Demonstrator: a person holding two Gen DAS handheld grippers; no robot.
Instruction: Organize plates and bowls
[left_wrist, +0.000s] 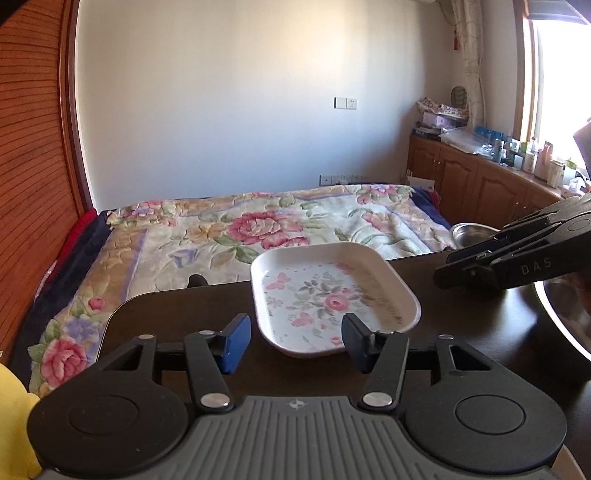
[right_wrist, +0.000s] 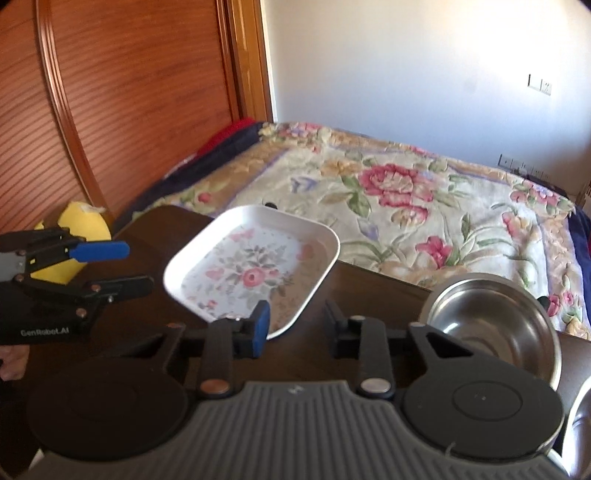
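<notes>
So the floral plate sits on the dark bench, near its far edge, right ahead of the left hand-held gripper. Its near rim falls roughly between that gripper's fingers, closer to the right one, though I can't tell if anything touches. The jaws are spread wide and hold nothing.

From the right wrist view, the plate is ahead and a bit left of the right hand-held gripper. Its blue finger overlaps the plate's near corner; contact isn't clear. That gripper is also open and empty.

A steel bowl stands on the bench just right of the right gripper, apart from the plate. The edge of another steel bowl shows at the far right of the left view, partly behind the right gripper there.

Room-wise: bare bench left of the plate, with something yellow by the left corner. Past the far edge is a bed with a flowery blanket.
</notes>
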